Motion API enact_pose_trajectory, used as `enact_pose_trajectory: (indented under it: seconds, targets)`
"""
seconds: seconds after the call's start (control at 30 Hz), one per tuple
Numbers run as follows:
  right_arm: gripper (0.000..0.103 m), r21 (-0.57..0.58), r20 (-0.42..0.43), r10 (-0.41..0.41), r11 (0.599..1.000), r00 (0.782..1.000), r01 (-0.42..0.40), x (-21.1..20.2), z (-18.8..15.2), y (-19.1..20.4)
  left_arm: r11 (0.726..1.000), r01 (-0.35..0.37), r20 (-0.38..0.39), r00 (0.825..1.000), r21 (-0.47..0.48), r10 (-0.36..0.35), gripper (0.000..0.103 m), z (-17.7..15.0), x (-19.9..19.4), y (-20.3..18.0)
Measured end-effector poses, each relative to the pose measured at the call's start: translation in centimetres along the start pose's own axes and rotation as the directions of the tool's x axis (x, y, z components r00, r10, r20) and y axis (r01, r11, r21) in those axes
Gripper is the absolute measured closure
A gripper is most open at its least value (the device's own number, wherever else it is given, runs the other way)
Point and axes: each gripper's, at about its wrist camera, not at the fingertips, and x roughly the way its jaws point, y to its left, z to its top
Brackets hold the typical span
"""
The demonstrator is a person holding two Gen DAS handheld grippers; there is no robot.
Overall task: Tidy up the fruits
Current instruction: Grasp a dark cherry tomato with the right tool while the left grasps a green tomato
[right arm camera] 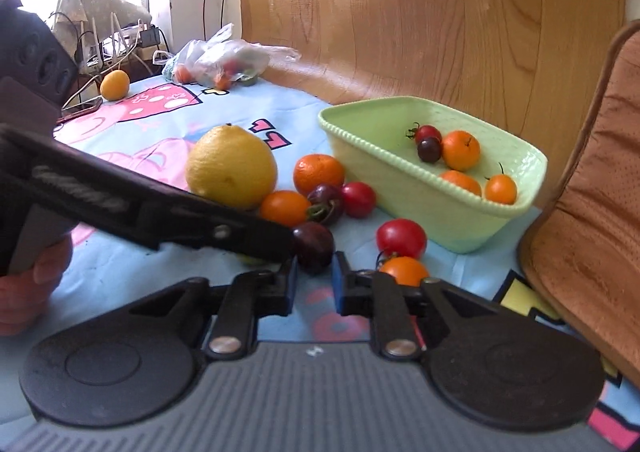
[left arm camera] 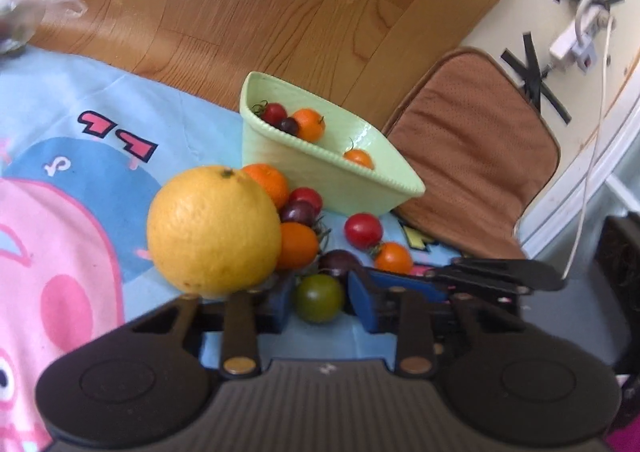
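Note:
My left gripper (left arm camera: pixel 319 294) is shut on a green tomato (left arm camera: pixel 320 302) lying on the cartoon-print cloth (left arm camera: pixel 80 180). Just right of it, my right gripper (right arm camera: pixel 315 274) pinches a dark purple tomato (right arm camera: pixel 314 244) at its fingertips. A big yellow citrus (left arm camera: pixel 212 228) sits to the left, with mandarins and small red, dark and orange tomatoes bunched beside it. A red tomato (right arm camera: pixel 401 238) and an orange one (right arm camera: pixel 404 270) lie loose near the right gripper. The pale green bowl (right arm camera: pixel 420 204) behind them holds several small tomatoes and mandarins.
A brown cushion (right arm camera: pixel 588 212) borders the cloth on the right. At the far end lie a plastic bag of fruit (right arm camera: pixel 224 60), a small yellow fruit (right arm camera: pixel 115 84) and a phone with cables. A hand (right arm camera: pixel 24 292) holds the left gripper's handle.

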Motion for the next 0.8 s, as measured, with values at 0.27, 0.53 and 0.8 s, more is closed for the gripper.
enact_pose_trajectory:
  seconds: [0.27,0.53,0.8]
  targets:
    - [0.085,0.063,-0.009,-0.005,0.998,1.0,0.006,-5.3,-3.0,3.6,0.994,0.11,-0.066,0.992,0.019,-0.108,0.074,-4.1,-4.1,-1.0]
    - [0.081,0.02,0.014,-0.092,0.996,0.996,0.092,-6.2,-4.6,6.6,0.992,0.12,-0.023,0.993,0.03,-0.12,0.064,-4.9,-6.3,-1.0]
    - [0.061,0.039,0.036,-0.1,0.994,0.994,0.098,-7.3,-4.6,6.2,0.989,0.141,0.042,0.989,0.044,-0.142,0.048,-5.0,-9.3,-0.4]
